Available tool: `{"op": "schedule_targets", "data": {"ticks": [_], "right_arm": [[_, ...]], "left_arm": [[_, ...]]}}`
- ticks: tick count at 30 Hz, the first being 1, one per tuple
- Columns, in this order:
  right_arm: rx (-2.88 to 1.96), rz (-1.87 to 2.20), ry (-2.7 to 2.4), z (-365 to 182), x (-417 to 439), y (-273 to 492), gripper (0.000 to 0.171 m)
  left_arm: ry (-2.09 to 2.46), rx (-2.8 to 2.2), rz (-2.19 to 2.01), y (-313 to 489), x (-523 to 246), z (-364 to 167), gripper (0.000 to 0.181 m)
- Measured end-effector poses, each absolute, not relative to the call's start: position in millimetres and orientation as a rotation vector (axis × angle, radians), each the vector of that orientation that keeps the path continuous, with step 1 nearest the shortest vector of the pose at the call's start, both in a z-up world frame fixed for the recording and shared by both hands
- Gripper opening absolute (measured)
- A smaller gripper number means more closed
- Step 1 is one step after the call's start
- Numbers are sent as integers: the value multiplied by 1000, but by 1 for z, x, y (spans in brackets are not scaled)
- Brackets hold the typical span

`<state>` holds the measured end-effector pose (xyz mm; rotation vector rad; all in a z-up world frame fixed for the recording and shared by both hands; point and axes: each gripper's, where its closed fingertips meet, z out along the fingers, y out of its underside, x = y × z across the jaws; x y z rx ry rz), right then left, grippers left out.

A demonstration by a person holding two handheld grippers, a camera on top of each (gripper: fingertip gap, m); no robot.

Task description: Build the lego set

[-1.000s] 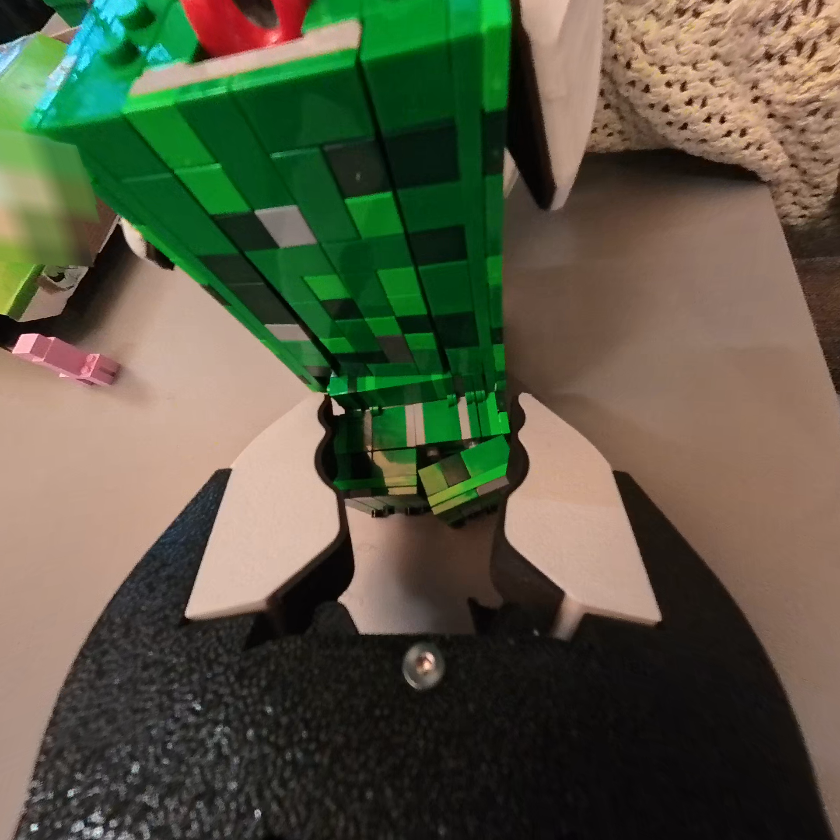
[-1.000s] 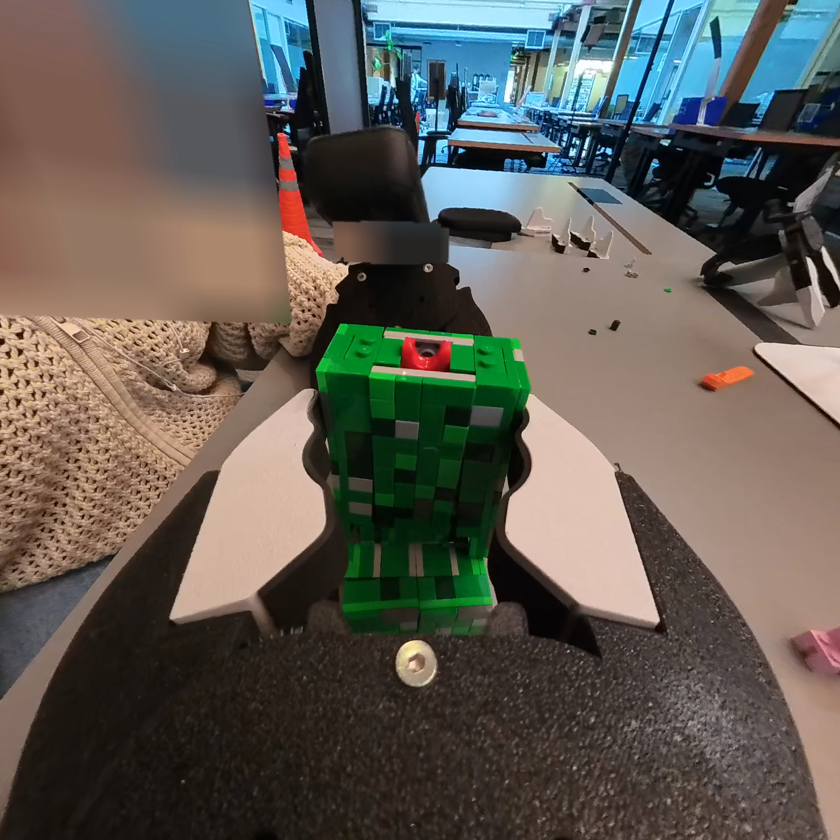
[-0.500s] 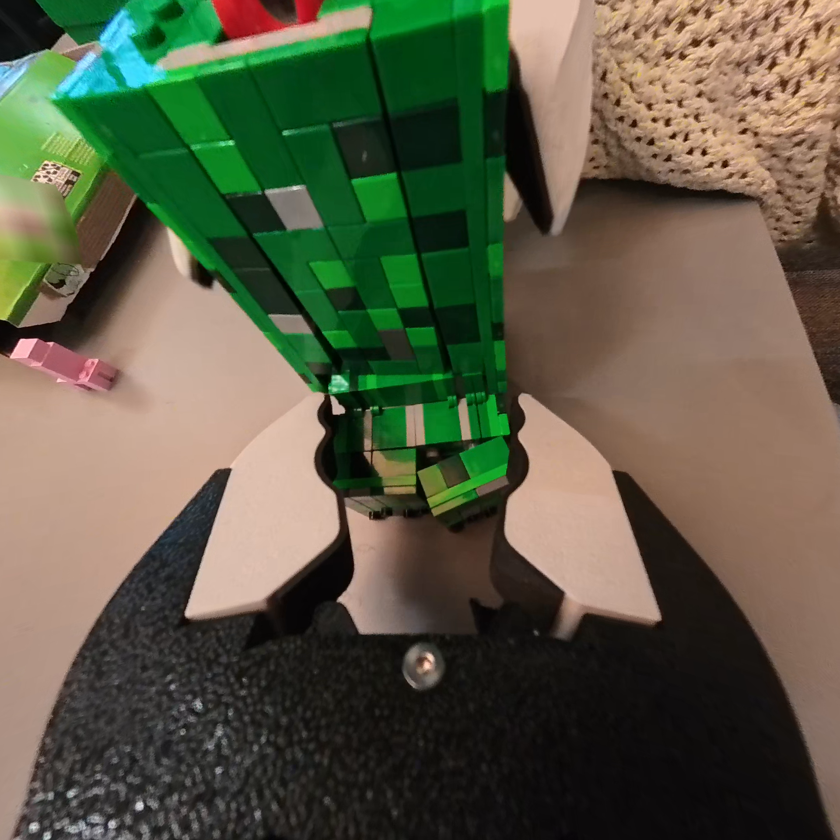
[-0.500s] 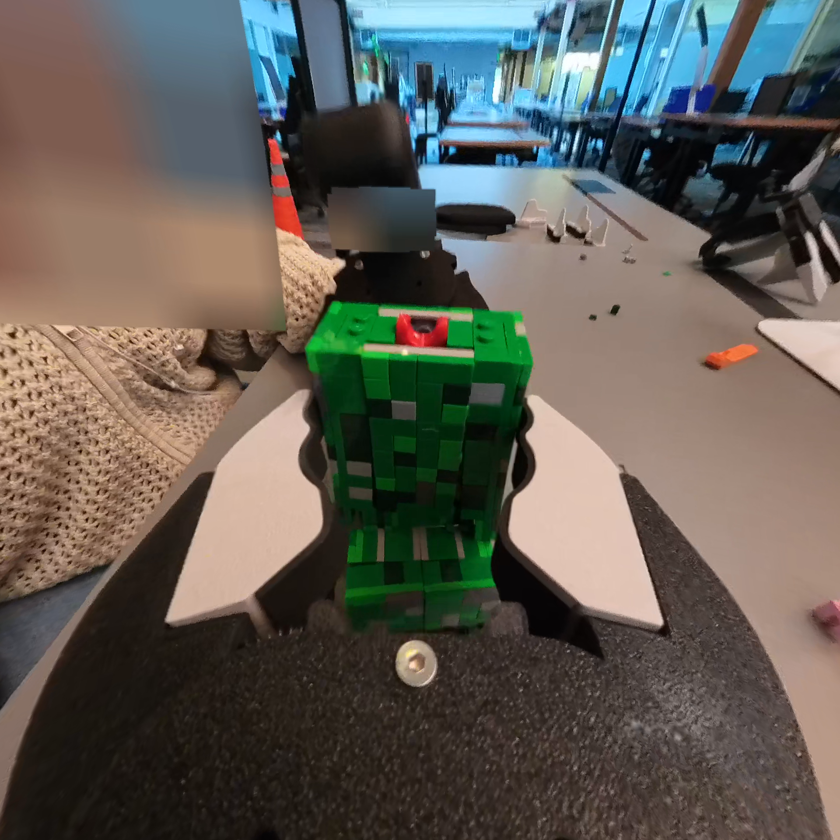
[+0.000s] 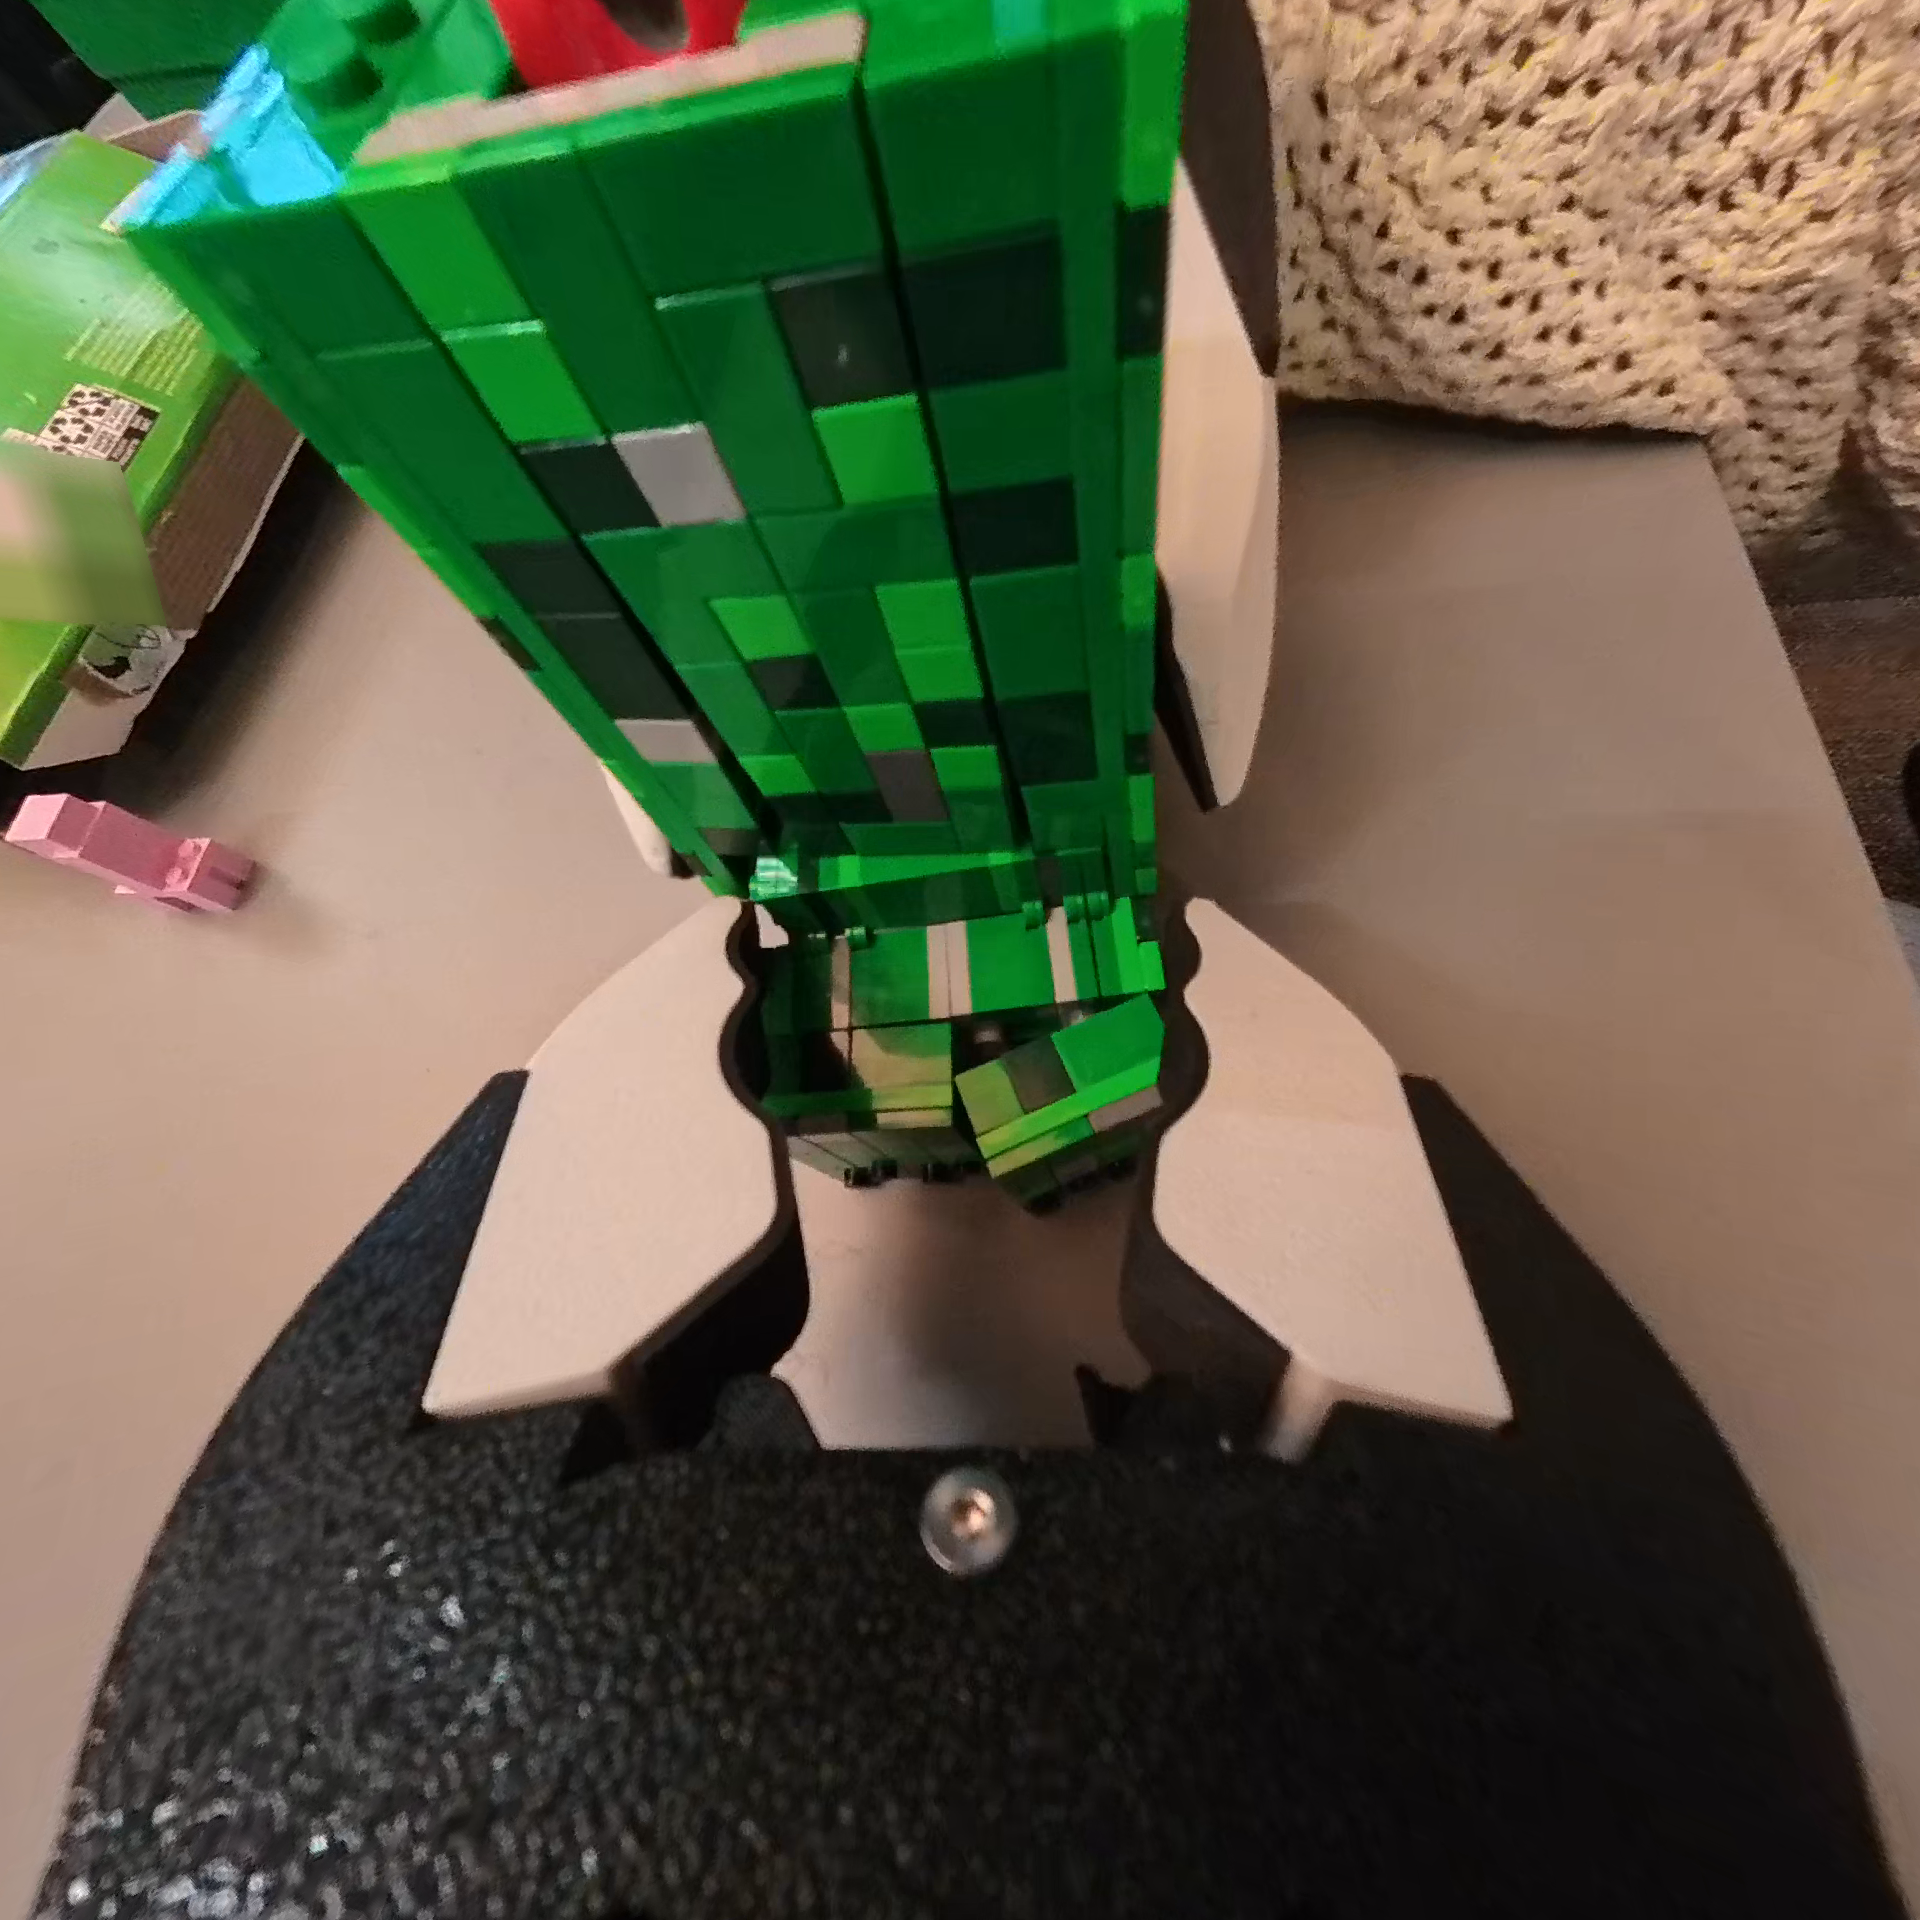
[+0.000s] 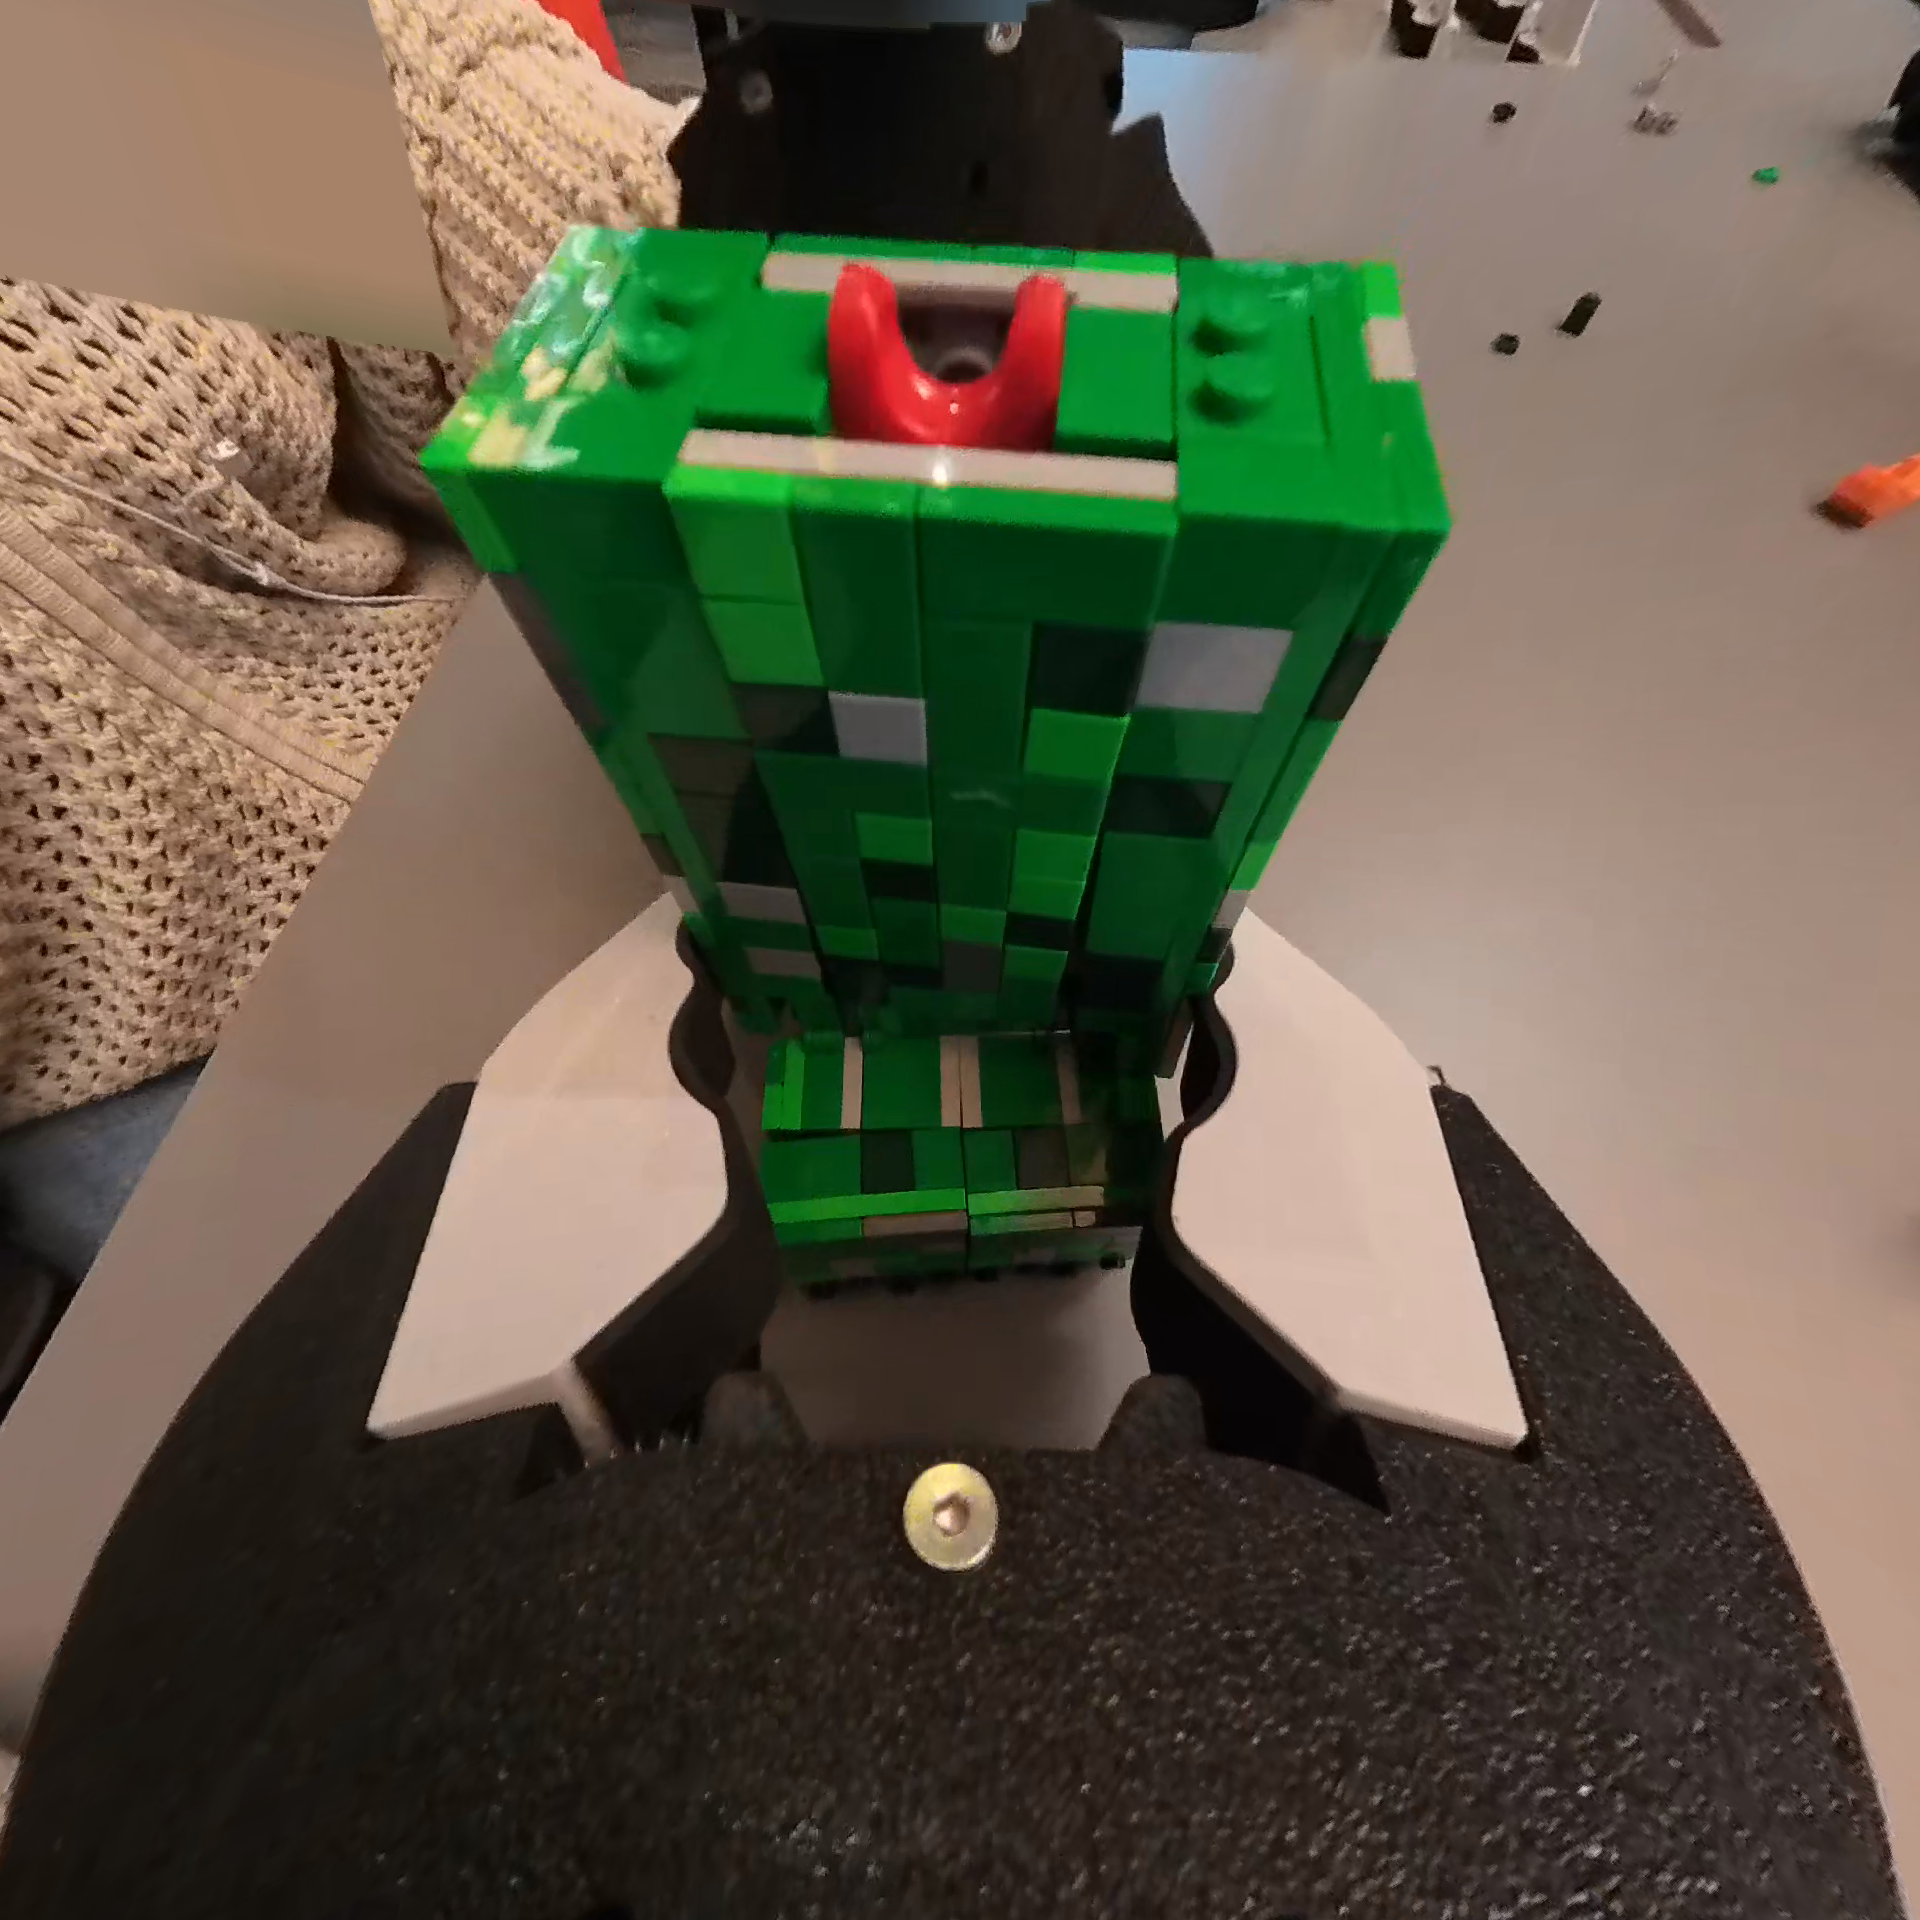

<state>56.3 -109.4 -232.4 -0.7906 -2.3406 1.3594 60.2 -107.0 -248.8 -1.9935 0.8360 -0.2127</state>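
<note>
- I see the green brick model [image 6: 935, 748] standing upright on the desk [image 6: 1558, 831].
- My left gripper [image 5: 961, 997] has its jaws clamped on the model's base.
- My right gripper [image 6: 956, 1039] grips that base from the opposite side.
- A red piece [image 6: 940, 364] sits in the model's top.

Knitted sweater [image 6: 156, 644] beside the grey table [image 5: 1455, 935].

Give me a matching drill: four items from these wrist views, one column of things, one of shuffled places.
Things:
1. red cup-shaped piece
2. pink brick piece
3. orange piece
4. green box

Places:
A. on the table, right edge of the right wrist view
B. recessed in the top of the green lego body
C. far left of the left wrist view, behind the pink one
D. flat on the table, left of the left wrist view

Pairs: 1-B, 2-D, 3-A, 4-C
</note>
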Motion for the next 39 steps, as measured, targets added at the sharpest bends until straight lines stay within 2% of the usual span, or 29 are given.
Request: {"op": "schedule_targets", "data": {"ticks": [14,19,24,39], "right_arm": [[-773,1350,-2337,-232,57,-109,82],[-804,1369,-2313,-232,56,-112,84],[-810,1366,-2295,-232,56,-112,85],[-810,1381,-2289,-233,55,-113,82]], "left_arm": [[847,-1976,-239,-107,61,-249,73],[890,-1970,-190,-113,61,-248,82],[874,-2012,-148,-113,55,-251,72],[868,-2032,-156,-113,54,-252,71]]}}
